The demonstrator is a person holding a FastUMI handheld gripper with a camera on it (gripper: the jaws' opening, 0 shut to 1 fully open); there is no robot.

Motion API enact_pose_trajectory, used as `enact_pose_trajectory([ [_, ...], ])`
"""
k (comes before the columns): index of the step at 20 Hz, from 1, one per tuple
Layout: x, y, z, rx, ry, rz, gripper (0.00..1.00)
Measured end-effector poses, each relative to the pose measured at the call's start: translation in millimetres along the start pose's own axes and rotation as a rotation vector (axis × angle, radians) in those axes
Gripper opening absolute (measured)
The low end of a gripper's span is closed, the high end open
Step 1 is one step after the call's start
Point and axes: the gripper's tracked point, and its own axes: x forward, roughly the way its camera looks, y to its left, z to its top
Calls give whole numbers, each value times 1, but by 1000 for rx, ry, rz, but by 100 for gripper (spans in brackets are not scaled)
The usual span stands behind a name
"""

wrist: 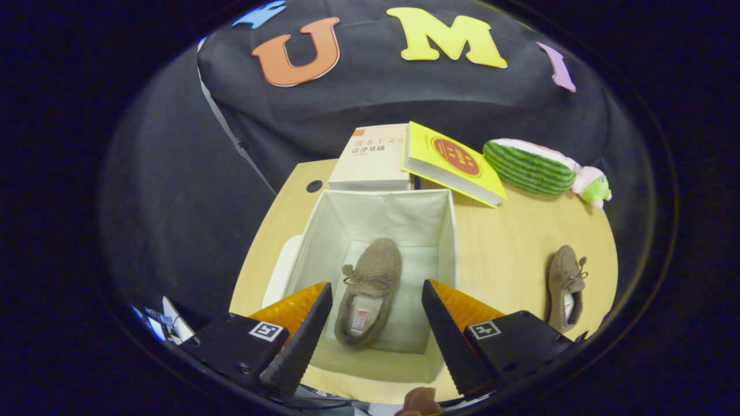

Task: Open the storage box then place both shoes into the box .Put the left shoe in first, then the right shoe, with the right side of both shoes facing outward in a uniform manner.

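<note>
Since one fuzzy brown slipper (368,292) is already laid in the open white fabric storage box (445,231), the gripper (376,312) is held spread and empty above it, so the second brown slipper (566,288) can be fetched off the wooden table (509,248).

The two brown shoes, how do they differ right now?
The shoe in the box lies on the floor of the open storage box, seen between the spread fingers. The shoe on the table lies bare on the wooden table, beside the box. Both are brown, fuzzy, with laces.

Brown object (420,401) below gripper (376,306) fingers cut off at edge; storage box (445,231) near wall partly hidden by fingers.
</note>
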Motion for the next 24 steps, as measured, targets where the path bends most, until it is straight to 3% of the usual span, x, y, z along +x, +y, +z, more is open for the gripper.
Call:
enact_pose_trajectory([
  [5, -24, -60, -3, -32, -1, -60, 100],
  [17, -45, -284, -57, 34, 83, -332, 100],
  [24, -16, -356, -103, 83, 195, -354, 100],
])
